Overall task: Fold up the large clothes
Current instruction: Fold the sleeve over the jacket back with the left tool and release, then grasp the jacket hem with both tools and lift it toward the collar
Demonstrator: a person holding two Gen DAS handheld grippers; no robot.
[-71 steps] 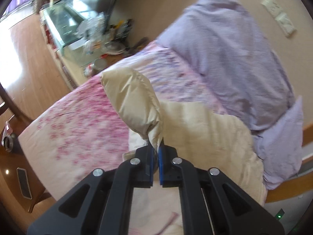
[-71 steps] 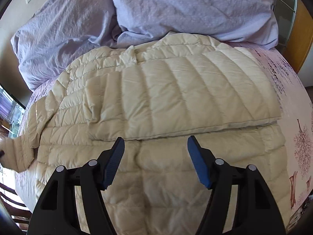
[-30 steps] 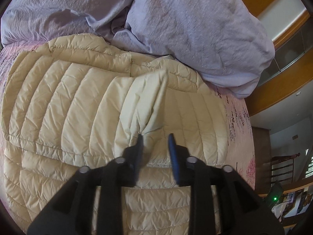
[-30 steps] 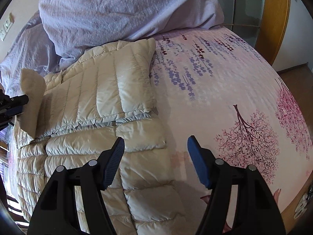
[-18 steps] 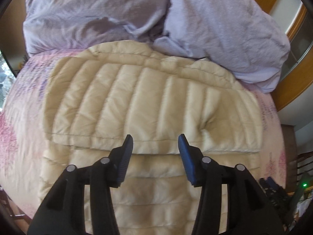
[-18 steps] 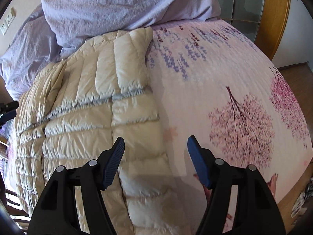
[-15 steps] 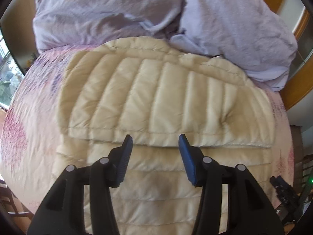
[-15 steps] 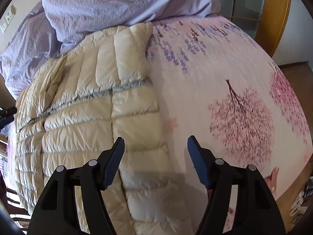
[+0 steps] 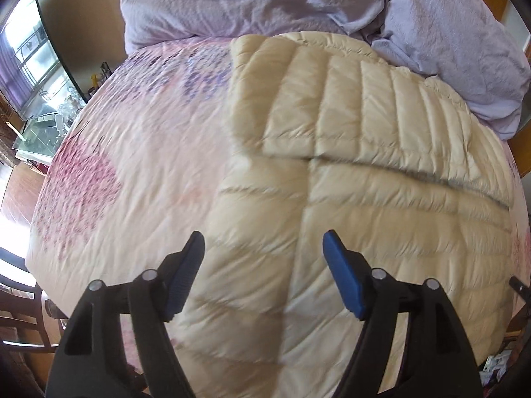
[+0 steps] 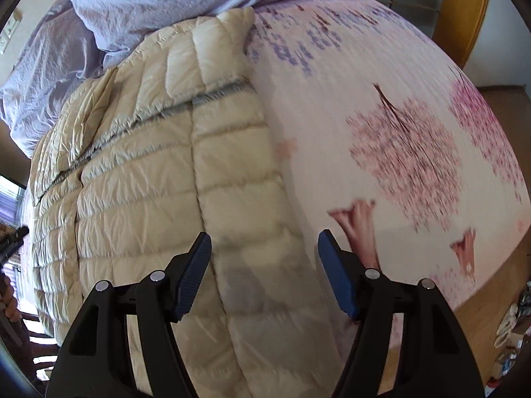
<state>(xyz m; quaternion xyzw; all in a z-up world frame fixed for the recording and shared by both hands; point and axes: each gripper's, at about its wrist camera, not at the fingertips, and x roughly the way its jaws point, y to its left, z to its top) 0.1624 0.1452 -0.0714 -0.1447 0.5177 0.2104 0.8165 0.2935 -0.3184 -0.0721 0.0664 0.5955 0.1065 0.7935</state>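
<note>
Sleeves now folded in — cream down jacket [image 9: 348,179] flat

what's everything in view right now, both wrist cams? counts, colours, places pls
puffer jacket: 1, cream, quilted, lying flat on the bed with its sleeves folded across the upper body
bedspread: 1, pale pink with pink tree and purple flower print, under the jacket
bedding: lavender pillows or duvet, count unclear, piled at the head of the bed behind the jacket
glass cabinet: 1, at the far left in the left wrist view, contents blurred
wooden bed frame: 1, orange-brown, at the upper right in the right wrist view
left gripper: 1, black with blue pads, open over the jacket's left edge
right gripper: 1, black with blue pads, open over the jacket's right edge
</note>
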